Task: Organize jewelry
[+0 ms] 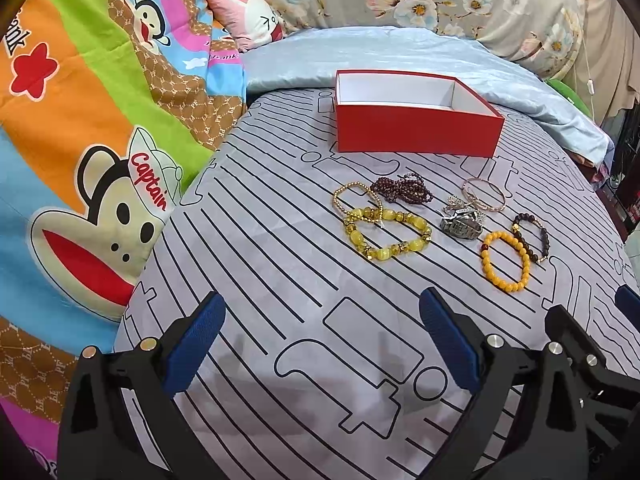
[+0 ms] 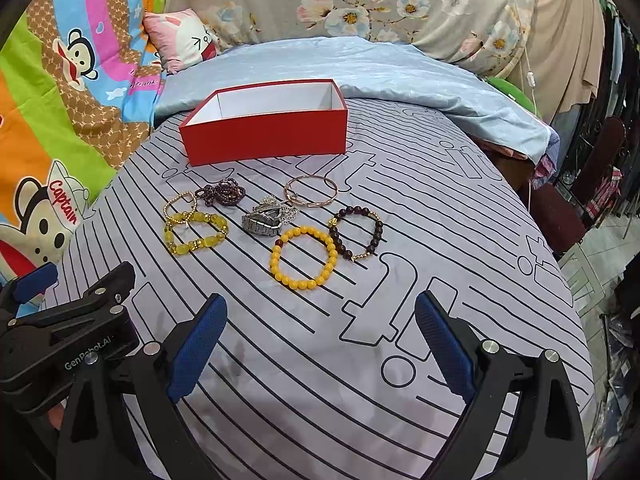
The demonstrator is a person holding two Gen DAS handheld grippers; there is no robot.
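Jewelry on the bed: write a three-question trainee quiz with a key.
1. True or false: the red box already holds a bracelet.
2. Which lies nearest the right gripper? A) orange bead bracelet B) rose-gold bangle C) silver watch
3. Fill in: both grippers are ____, holding nothing, left gripper included.

Key: 1 false, what shows of its inside is bare; 2 A; 3 open.

An open red box (image 1: 416, 130) sits beyond bracelets (image 1: 387, 233) on the striped sheet (image 1: 280, 264), left gripper (image 1: 320, 344) spread wide.
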